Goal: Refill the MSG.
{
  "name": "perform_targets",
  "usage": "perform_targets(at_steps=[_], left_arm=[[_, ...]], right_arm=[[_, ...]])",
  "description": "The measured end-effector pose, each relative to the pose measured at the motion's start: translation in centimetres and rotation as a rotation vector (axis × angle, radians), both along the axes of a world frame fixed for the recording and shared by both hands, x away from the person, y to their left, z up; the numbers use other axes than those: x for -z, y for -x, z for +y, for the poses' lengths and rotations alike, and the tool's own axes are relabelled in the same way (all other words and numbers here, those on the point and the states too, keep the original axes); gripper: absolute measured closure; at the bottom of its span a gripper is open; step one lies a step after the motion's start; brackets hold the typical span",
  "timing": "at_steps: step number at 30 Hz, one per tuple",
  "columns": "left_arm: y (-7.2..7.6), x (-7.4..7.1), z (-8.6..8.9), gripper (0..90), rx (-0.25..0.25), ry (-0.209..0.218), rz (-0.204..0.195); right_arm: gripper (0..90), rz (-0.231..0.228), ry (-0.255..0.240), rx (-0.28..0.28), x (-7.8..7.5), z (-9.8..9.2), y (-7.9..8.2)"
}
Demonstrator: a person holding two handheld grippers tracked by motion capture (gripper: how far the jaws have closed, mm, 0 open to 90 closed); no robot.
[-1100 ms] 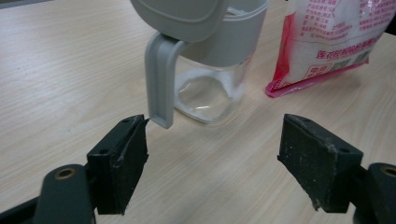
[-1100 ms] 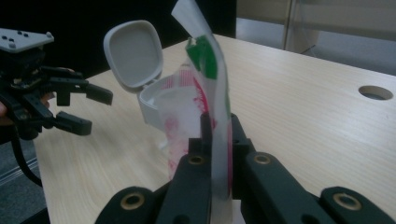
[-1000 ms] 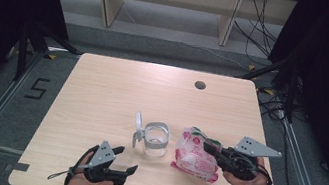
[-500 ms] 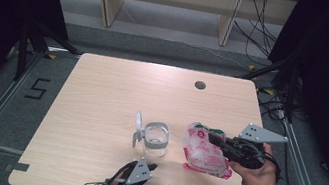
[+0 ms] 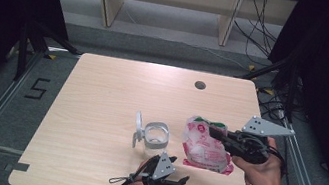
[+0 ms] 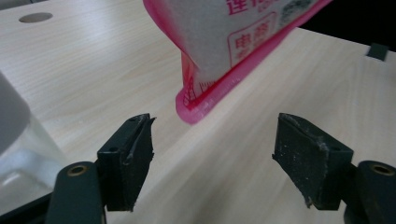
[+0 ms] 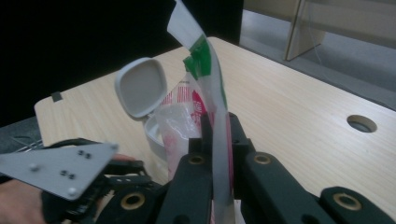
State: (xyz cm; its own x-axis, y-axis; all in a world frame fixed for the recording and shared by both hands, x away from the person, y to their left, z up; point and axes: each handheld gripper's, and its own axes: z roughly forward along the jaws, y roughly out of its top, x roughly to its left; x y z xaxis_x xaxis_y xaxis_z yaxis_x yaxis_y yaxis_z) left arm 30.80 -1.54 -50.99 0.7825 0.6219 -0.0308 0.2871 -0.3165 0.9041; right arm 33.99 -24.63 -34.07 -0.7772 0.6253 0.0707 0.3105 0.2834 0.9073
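The right claw (image 5: 214,132) is clamped tight on the top edge of the pink-and-white pouch (image 5: 205,146), holding it upright just beside the clear container (image 5: 156,136), the landmark here. The right gripper view shows that edge pinched flat between the jaws, and the container's open lid (image 7: 141,87) behind the pouch. The left claw (image 5: 176,184), near the container on the person's side, stands wide open and holds nothing, having just narrowed slightly; its view shows the pouch's pink bottom corner (image 6: 196,105) over the desk (image 5: 101,92), beyond the jaws.
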Motion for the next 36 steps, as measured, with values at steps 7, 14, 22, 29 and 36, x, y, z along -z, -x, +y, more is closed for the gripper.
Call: perform_targets(at_steps=[7, 14, 22, 29, 36], left_arm=[[-0.3, -0.1, -2.4, 36.2, -0.043, -0.002, -0.056], [0.0, -0.1, -3.4, 65.3, -0.112, 0.044, -0.145], [-0.4, -0.4, -3.3, 66.6, -0.164, 0.118, -0.117], [-0.6, -0.1, -3.4, 66.9, -0.186, 0.210, -0.093], [-0.9, 0.2, -3.2, 67.1, -0.214, 0.223, -0.094]], right_arm=[[90.0, -0.017, -0.007, -0.049, -1.0, 1.0, 0.3], [90.0, 0.012, 0.031, -0.071, -1.6, 2.0, -0.1], [90.0, -0.015, 0.078, -0.072, -2.8, 3.3, -1.9], [90.0, -0.030, 0.019, -0.067, -2.5, 4.5, -2.8], [90.0, 0.016, -0.004, -0.081, -2.3, 5.5, -3.2]])
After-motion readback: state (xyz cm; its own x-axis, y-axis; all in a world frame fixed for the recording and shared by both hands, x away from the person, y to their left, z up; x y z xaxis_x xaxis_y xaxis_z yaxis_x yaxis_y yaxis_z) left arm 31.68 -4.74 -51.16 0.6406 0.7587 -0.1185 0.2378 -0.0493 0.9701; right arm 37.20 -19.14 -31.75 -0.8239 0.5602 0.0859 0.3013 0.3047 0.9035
